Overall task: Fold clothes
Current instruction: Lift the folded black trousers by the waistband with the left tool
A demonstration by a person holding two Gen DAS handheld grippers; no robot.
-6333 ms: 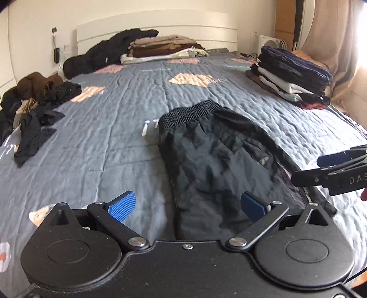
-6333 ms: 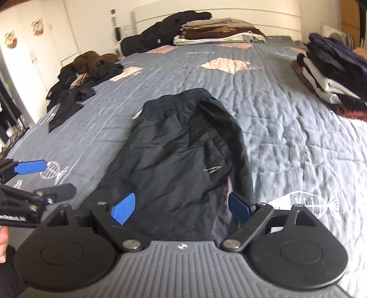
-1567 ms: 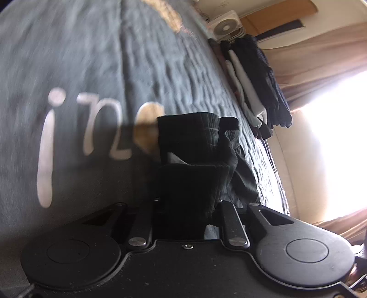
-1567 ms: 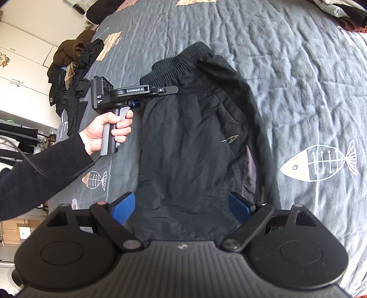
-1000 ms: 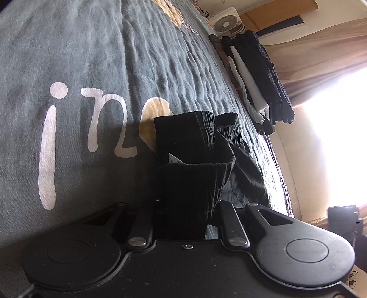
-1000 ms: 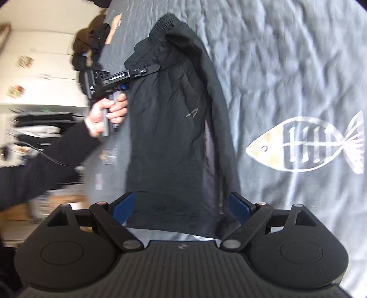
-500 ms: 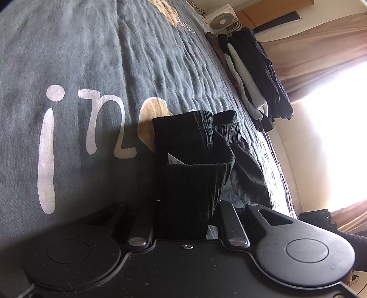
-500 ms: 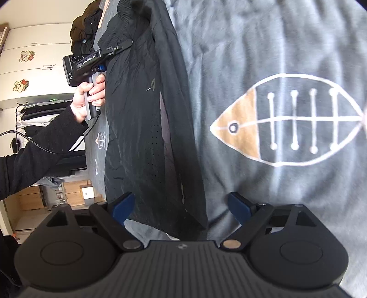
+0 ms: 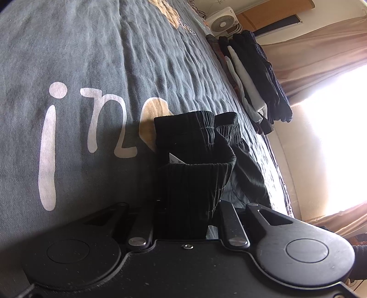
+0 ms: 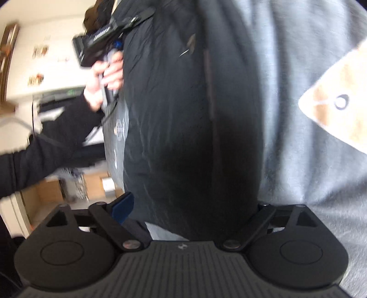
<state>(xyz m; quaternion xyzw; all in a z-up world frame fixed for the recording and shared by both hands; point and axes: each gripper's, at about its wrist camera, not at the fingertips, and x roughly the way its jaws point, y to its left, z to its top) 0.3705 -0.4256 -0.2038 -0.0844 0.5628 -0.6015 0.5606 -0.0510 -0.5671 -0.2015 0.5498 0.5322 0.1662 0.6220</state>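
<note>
Black shorts (image 10: 183, 114) lie lengthwise on the grey quilt (image 10: 298, 160). My left gripper (image 9: 185, 206) is shut on the ribbed waistband (image 9: 195, 146), lifting that corner off the quilt (image 9: 91, 45). The right wrist view shows the left gripper (image 10: 137, 17) at the shorts' far end, held by a hand (image 10: 107, 75). My right gripper (image 10: 190, 206) sits low at the hem end with its jaws closing. The hem lies between them; the blue left pad (image 10: 122, 206) stands just clear of the cloth, and the right pad is hidden under it.
A stack of folded clothes (image 9: 254, 78) sits at the bed's far side near a white fan (image 9: 222, 21), with curtains and a bright window beyond. A black sleeve (image 10: 45, 146) reaches in from the left. The bed's edge and floor clutter (image 10: 91, 183) lie left of the shorts.
My right gripper has dropped closer to the shorts' hem, so the cloth now fills its view and lies between its jaws. The left gripper holds the waistband as before.
</note>
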